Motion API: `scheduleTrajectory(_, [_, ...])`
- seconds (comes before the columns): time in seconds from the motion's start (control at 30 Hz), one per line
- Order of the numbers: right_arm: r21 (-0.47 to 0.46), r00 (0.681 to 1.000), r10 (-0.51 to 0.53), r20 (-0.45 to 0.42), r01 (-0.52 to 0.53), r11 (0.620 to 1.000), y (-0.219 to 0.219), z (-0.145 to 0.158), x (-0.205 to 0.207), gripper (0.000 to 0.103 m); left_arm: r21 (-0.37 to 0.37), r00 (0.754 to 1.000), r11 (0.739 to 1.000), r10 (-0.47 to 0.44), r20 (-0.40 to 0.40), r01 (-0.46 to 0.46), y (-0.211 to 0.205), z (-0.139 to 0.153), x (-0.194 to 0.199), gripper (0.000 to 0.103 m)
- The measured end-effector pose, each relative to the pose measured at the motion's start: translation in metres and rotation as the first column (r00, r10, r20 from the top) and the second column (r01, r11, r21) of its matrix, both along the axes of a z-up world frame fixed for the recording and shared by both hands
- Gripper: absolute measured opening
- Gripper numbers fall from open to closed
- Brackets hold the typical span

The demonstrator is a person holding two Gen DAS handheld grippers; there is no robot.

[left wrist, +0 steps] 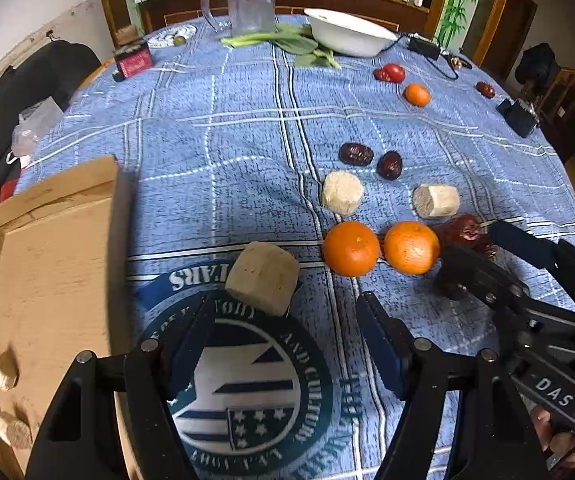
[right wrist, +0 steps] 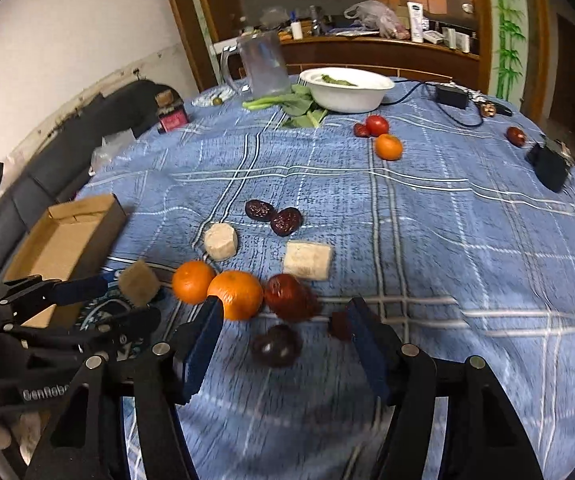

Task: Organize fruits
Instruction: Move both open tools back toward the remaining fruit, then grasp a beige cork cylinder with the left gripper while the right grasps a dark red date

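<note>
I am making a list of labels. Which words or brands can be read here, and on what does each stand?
"DAS": on the right gripper.
"GenRob", cut off: on the left gripper.
"AND CULTURE", upside down: on the round emblem of the tablecloth.
Other emblem words, red box, shelf bottles: unreadable.

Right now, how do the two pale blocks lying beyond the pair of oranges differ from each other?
The left pale block shows a rounded, many-sided face; the right pale block lies lengthwise like a short log, its end face turned left. The left one sits just beyond the left orange; the right one lies beside a red date. Both share a crumbly beige look.
</note>
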State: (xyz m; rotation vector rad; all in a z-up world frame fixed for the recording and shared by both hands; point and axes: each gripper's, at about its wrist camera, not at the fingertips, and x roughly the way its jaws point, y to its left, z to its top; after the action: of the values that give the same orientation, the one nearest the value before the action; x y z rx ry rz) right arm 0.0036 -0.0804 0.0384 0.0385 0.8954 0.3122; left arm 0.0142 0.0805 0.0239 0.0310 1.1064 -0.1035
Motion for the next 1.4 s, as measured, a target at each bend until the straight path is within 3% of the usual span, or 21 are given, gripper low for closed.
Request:
scheduleTrajectory(0.13, [-0.008,1.0,0.01,0.007,-0.01,1.0,0.007,-0.004,0.011,0.066,-0.022,1.0,1.0,0.014,-0.006,-0.014,0.006,-0.011,0.007,0.067])
scheduleTrajectory(0.17, [-0.01,1.0,0.01,0.01,-0.01,1.0,0.009,-0.004,0.012,0.066,-0.02,1.0,1.0,0.015,0.0,-0.015,0.006,-0.01,0.006,0.062])
scheduleTrajectory(0.23, [-0.013,1.0,0.013,0.016,-0.012,1.0,0.012,-0.002,0.015,0.063,-0.006,1.0,1.0,0.018,0.015,-0.018,0.005,-0.008,0.004,0.04])
scheduleTrajectory(0.27, [-0.01,1.0,0.015,0.018,-0.015,1.0,0.012,-0.002,0.016,0.061,0.0,1.0,1.0,0.018,0.023,-0.018,0.005,-0.007,0.003,0.035])
scheduleTrajectory(0.6, [0.017,1.0,-0.024,-0.001,0.024,1.0,-0.01,-0.003,0.01,0.04,-0.073,0.997,0.997,0.025,0.073,-0.02,0.009,0.01,-0.017,0.035])
scheduleTrajectory(0.87, [-0.01,1.0,0.012,0.028,-0.012,1.0,0.002,-0.002,0.005,0.04,-0.181,0.996,0.983,0.021,0.092,-0.004,0.009,0.017,-0.045,0.035])
scheduleTrajectory(1.0, [0.0,0.999,0.031,0.03,-0.031,1.0,0.007,-0.003,0.004,0.052,-0.245,0.995,0.97,0.032,0.092,-0.009,0.017,0.018,-0.059,0.035])
scheduleTrajectory(1.13, [0.0,0.999,0.028,0.035,-0.028,1.0,0.006,-0.005,0.0,0.052,-0.292,0.994,0.956,0.054,0.093,-0.024,0.028,0.018,-0.069,0.035])
scheduleTrajectory(1.23, [0.04,1.0,0.025,0.007,-0.025,0.999,0.002,-0.005,0.004,0.052,-0.322,0.994,0.946,0.055,0.099,-0.021,0.032,0.02,-0.074,0.035])
scheduleTrajectory(1.4, [0.206,0.999,-0.019,-0.044,0.028,0.978,-0.018,-0.001,0.007,0.052,-0.337,0.99,0.942,0.052,0.131,-0.005,0.039,0.027,-0.083,0.035])
